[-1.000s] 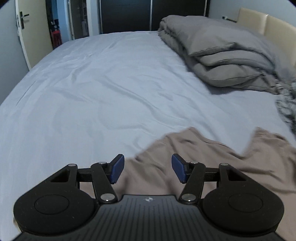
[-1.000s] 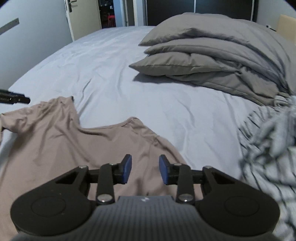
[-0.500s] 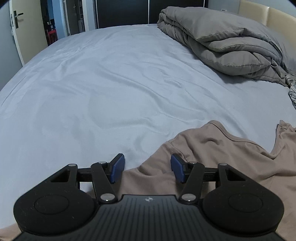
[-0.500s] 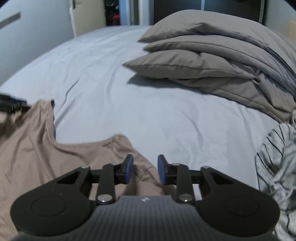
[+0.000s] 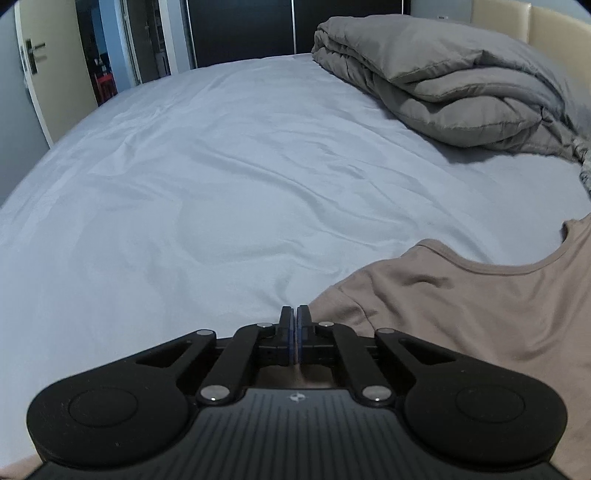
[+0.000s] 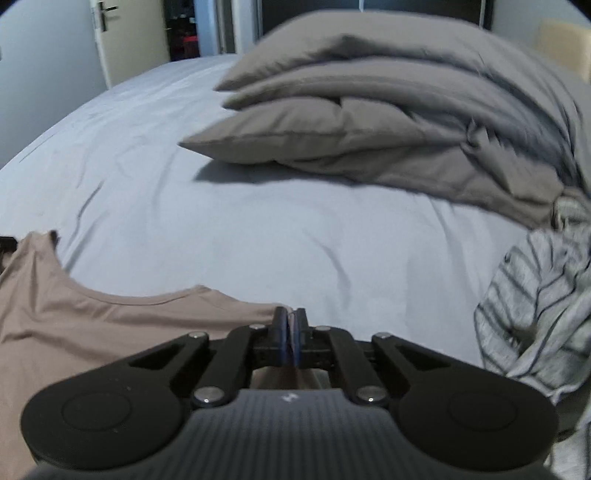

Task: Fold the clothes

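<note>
Pale blue sheet covers the bed (image 5: 221, 184), and it is smooth with some soft wrinkles. At the far side of the bed lies a folded grey duvet (image 5: 461, 81) with a pillow in the same grey colour, and behind the bed are a dark wardrobe front (image 5: 240, 29) and a cream door (image 5: 51, 66) that stands open to a dim hallway. A beige T-shirt (image 5: 480, 314) is spread flat on the near part of the bed, with its curved neckline turned toward the duvet. The left hand-held gripper (image 5: 295, 332) is at the shoulder edge of the T-shirt on the left side of the neckline; its jaws have just been closing and now the blue pads stand tight together, and a strip of beige cloth shows under them, so it pinches the T-shirt there. In the right wrist view the same T-shirt (image 6: 110, 325) lies to the left, and the right hand-held gripper (image 6: 290, 332) is at the other shoulder edge. Its jaws also have just been closing, and a thin fold of beige cloth is caught between the pads. A grey striped garment (image 6: 535, 314) lies crumpled just beside the right hand-held gripper, apart from the T-shirt, and its upper end reaches the foot of the duvet.
</note>
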{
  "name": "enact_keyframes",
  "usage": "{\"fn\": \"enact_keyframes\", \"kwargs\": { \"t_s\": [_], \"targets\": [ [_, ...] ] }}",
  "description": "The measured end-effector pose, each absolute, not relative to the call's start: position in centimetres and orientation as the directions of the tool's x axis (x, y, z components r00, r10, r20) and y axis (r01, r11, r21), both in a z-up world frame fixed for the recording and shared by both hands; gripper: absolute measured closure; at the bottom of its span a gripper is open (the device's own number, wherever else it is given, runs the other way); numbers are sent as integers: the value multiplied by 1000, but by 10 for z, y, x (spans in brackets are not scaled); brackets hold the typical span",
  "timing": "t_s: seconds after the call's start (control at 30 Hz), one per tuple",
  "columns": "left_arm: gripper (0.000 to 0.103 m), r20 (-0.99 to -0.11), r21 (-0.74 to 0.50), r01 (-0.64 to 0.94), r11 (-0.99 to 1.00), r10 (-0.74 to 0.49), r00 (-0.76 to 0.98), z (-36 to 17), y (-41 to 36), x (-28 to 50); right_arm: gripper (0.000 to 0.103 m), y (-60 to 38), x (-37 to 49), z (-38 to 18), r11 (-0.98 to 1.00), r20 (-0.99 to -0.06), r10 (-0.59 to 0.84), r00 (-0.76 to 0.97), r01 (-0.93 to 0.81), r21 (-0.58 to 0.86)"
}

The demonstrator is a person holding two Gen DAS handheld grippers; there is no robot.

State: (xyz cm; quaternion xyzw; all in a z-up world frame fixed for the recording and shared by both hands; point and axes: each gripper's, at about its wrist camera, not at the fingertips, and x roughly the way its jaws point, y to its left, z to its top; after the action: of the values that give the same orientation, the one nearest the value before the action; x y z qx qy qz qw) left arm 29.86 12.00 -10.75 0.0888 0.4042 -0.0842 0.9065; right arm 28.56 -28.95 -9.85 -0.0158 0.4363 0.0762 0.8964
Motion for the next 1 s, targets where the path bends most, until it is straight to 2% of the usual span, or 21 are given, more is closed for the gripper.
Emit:
{"fn": "enact_keyframes", "kwargs": {
  "t_s": [0.17, 0.27, 0.37, 0.4, 0.43, 0.47, 0.5, 0.57, 0.63, 0.67, 0.7, 0.73, 0.77, 1.0],
  "targets": [
    [103, -753, 136, 193, 972, -25, 658, -114, 118, 305, 98, -294, 288, -122, 991, -800, 125, 587, -114, 71],
    [103, -740, 172, 190, 967, -1, 673, -113, 114, 306, 94, -296, 286, -121, 991, -793, 131, 595, -93, 94],
    [99, -725, 51, 198, 979, -100, 682, -103, 123, 305, 91, -302, 282, -110, 988, -779, 150, 608, -75, 131],
    [91, -724, 17, 200, 980, -126, 679, -100, 126, 305, 90, -304, 281, -107, 987, -773, 156, 615, -74, 141],
    [74, -722, -16, 202, 979, -151, 675, -97, 128, 305, 79, -306, 280, -103, 986, -767, 160, 621, -74, 146],
    [62, -718, -39, 204, 978, -169, 675, -96, 130, 305, 58, -307, 279, -102, 986, -764, 162, 625, -74, 149],
    [50, -714, -41, 206, 978, -173, 679, -96, 129, 305, 55, -309, 279, -102, 986, -761, 163, 628, -75, 149],
    [50, -728, -36, 232, 972, -184, 660, -102, 125, 305, 56, -312, 279, -105, 987, -769, 158, 619, -69, 147],
    [57, -749, -21, 267, 963, -192, 634, -109, 118, 305, 57, -316, 279, -110, 984, -778, 171, 604, -64, 167],
    [60, -748, -2, 281, 960, -188, 636, -110, 114, 304, 65, -317, 278, -113, 980, -781, 188, 595, -67, 185],
    [73, -747, 17, 294, 956, -184, 639, -112, 110, 303, 74, -317, 277, -116, 978, -784, 201, 587, -77, 194],
    [94, -742, 32, 301, 953, -180, 646, -113, 107, 302, 90, -315, 277, -119, 977, -786, 210, 581, -92, 192],
    [101, -728, 40, 298, 954, -177, 662, -110, 106, 302, 96, -313, 275, -119, 977, -782, 211, 587, -105, 184],
    [101, -682, 149, 213, 966, -55, 729, -108, 103, 301, 103, -312, 278, -110, 991, -745, 130, 654, -59, 121]
  ]
}}
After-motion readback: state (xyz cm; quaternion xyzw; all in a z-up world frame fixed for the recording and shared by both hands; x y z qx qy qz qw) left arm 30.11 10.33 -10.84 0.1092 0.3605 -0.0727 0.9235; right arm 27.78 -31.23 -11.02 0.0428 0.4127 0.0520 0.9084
